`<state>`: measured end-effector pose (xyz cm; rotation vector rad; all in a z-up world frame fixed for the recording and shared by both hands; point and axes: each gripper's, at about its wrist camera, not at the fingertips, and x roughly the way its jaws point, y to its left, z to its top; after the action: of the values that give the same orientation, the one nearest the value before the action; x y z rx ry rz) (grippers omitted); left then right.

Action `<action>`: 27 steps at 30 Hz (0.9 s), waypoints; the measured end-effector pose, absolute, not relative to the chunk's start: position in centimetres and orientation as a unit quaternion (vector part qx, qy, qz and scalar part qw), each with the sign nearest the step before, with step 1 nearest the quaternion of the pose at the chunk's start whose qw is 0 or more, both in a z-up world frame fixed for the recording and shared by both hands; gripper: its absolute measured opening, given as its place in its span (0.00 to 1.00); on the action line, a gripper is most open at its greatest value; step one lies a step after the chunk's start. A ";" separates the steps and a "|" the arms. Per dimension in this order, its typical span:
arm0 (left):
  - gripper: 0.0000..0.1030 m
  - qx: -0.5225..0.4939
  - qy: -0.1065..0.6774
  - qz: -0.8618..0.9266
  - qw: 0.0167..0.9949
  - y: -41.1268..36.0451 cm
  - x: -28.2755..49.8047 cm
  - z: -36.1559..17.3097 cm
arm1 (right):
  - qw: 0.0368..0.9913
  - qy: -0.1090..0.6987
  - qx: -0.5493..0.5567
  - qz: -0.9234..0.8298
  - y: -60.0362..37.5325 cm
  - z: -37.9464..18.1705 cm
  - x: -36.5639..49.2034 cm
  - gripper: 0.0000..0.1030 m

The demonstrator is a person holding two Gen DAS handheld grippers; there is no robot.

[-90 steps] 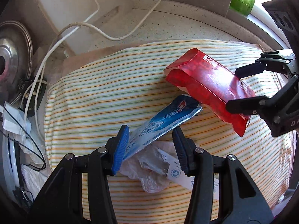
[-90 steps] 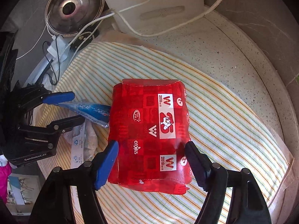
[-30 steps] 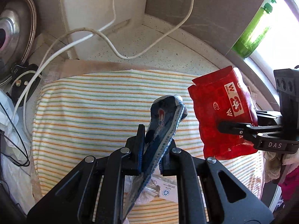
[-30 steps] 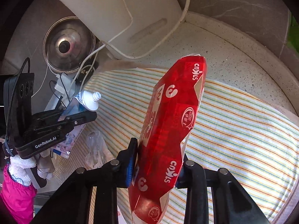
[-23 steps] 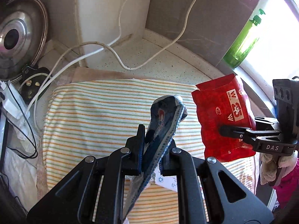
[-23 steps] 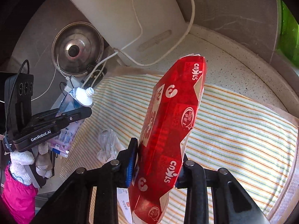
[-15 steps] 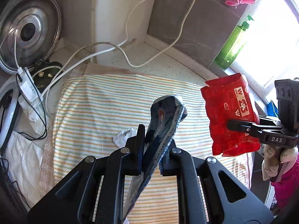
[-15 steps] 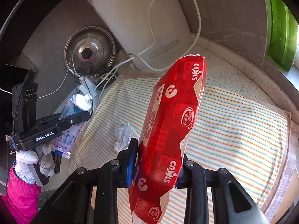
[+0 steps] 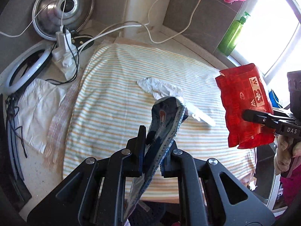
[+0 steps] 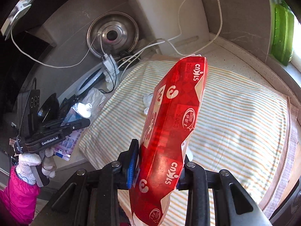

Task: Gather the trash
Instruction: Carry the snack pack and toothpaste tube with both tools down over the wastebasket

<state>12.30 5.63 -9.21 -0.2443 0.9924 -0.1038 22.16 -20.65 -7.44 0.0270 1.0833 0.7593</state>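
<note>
My left gripper (image 9: 154, 146) is shut on a blue toothpaste tube (image 9: 161, 120), held above the near edge of the striped cloth (image 9: 116, 94). It shows at the left of the right wrist view (image 10: 75, 124), the tube's white cap (image 10: 84, 109) up. My right gripper (image 10: 158, 162) is shut on a flattened red carton (image 10: 173, 124), also lifted; it shows at the right of the left wrist view (image 9: 244, 105). A crumpled clear wrapper (image 9: 161, 88) and a white strip (image 9: 203, 116) lie on the cloth's middle.
A steel pot lid (image 9: 62, 7), a white plug block with cables (image 9: 64, 52) and a ring light (image 9: 20, 67) crowd the back left. A white sheet (image 9: 37, 105) lies left of the cloth. A green bottle (image 9: 233, 35) stands by the window.
Both grippers have risen and pulled back from the cloth with their loads. The view has widened and the wrapper on the cloth is now uncovered.
</note>
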 end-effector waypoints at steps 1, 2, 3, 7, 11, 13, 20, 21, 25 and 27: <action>0.10 -0.116 0.478 -0.048 0.870 5.8 11.3 -9.6 | 0.789 0.503 0.011 0.353 -20.4 -7.5 21.1 0.31; 0.10 -0.120 0.480 -0.050 0.867 5.9 10.2 -10.1 | 0.788 0.504 0.009 0.353 -20.1 -7.6 20.0 0.31; 0.10 -0.126 0.483 -0.051 0.865 6.2 9.2 -10.5 | 0.788 0.504 0.009 0.353 -19.8 -7.7 19.0 0.31; 0.10 -0.140 0.491 -0.054 0.858 7.0 5.6 -11.9 | 0.786 0.511 0.013 0.346 -18.8 -8.4 15.2 0.31; 0.10 -0.140 0.500 -0.058 0.853 7.3 2.2 -13.1 | 0.781 0.521 0.012 0.343 -18.0 -9.2 11.7 0.31; 0.10 -0.144 0.504 -0.062 0.850 7.5 0.8 -13.6 | 0.779 0.526 0.012 0.341 -17.5 -9.8 10.0 0.31; 0.10 -0.155 0.523 -0.066 0.835 8.2 -3.3 -16.5 | 0.770 0.545 0.003 0.333 -15.9 -12.0 4.5 0.31; 0.10 -0.159 0.527 -0.067 0.832 8.3 -3.8 -17.0 | 0.767 0.548 -0.001 0.332 -15.7 -12.3 3.8 0.31; 0.10 -0.163 0.544 -0.070 0.820 8.3 -5.7 -19.1 | 0.758 0.562 -0.013 0.330 -14.6 -14.1 1.5 0.31; 0.10 -0.166 0.552 -0.070 0.814 8.2 -6.4 -20.2 | 0.755 0.567 -0.024 0.327 -14.0 -14.9 0.7 0.31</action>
<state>-6.40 8.20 -20.24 -0.3551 1.1780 -0.1497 0.70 -14.03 -14.92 -0.0522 1.2375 0.7132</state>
